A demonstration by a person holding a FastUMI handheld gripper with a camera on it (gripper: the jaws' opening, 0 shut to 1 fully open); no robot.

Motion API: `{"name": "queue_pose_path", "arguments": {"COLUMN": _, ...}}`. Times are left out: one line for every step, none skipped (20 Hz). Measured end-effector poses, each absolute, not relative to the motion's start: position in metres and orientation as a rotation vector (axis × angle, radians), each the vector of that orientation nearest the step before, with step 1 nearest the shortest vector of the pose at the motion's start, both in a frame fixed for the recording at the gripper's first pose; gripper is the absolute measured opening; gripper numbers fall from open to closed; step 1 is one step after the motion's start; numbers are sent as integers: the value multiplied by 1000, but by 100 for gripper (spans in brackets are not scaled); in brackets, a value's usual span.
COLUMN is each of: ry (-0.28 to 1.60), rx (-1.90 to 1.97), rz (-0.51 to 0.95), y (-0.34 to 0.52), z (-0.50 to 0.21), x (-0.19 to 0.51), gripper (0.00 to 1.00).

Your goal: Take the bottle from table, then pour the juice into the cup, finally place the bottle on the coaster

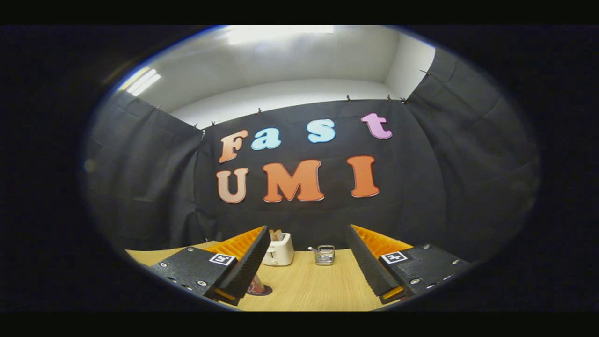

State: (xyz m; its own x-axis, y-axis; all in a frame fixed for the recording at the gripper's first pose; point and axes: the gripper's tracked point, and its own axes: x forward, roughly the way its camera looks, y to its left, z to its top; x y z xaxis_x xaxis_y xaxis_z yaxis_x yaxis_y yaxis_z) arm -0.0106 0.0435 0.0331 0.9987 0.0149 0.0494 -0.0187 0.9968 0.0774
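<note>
wooden table (309, 285), ribbed gripper (306, 262) fingers apart, white toaster (279, 250)

Claw (309, 264) level, fingers (248, 267) spread wide apart, nothing between them

table (309, 285): pale wood grain — matt
toaster (280, 250): glossy white plastic
fingers (250, 262): black ribbed pads — matt

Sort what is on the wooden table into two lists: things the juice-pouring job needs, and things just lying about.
For the job:
- hand-held gripper, fingers wide apart, nothing between them
- reddish item on a dark round base, half hidden behind one finger; possibly the bottle or the cup, cannot tell

Lying about:
- white toaster with toast, beyond the fingers
- small clear glass container, beside it
</note>
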Motion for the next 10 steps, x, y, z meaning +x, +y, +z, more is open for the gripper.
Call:
{"name": "queue_pose_path", "arguments": {"ry": -56, "rx": 76, "rz": 3, "y": 40, "z": 37, "x": -11, "gripper": 97}}
{"name": "queue_pose_path", "arguments": {"ry": -58, "rx": 68, "rz": -5, "y": 37, "z": 40, "x": -13, "gripper": 97}}
{"name": "queue_pose_path", "arguments": {"ry": -59, "rx": 57, "rz": -12, "y": 37, "z": 41, "x": -14, "gripper": 97}}
{"name": "queue_pose_path", "arguments": {"ry": -54, "rx": 43, "rz": -15, "y": 35, "z": 41, "x": -14, "gripper": 97}}
{"name": "queue_pose_path", "arguments": {"ry": -58, "rx": 35, "rz": -22, "y": 34, "z": 42, "x": -15, "gripper": 97}}
{"name": "queue_pose_path", "arguments": {"ry": -64, "rx": 30, "rz": -26, "y": 34, "z": 45, "x": -17, "gripper": 97}}
{"name": "queue_pose_path", "arguments": {"ry": -66, "rx": 27, "rz": -26, "y": 35, "z": 46, "x": -18, "gripper": 97}}
{"name": "queue_pose_path", "arguments": {"ry": -65, "rx": 23, "rz": -25, "y": 35, "z": 46, "x": -19, "gripper": 97}}
{"name": "queue_pose_path", "arguments": {"ry": -63, "rx": 18, "rz": -22, "y": 37, "z": 45, "x": -19, "gripper": 97}}
{"name": "queue_pose_path", "arguments": {"ry": -62, "rx": 15, "rz": -22, "y": 38, "z": 46, "x": -19, "gripper": 97}}
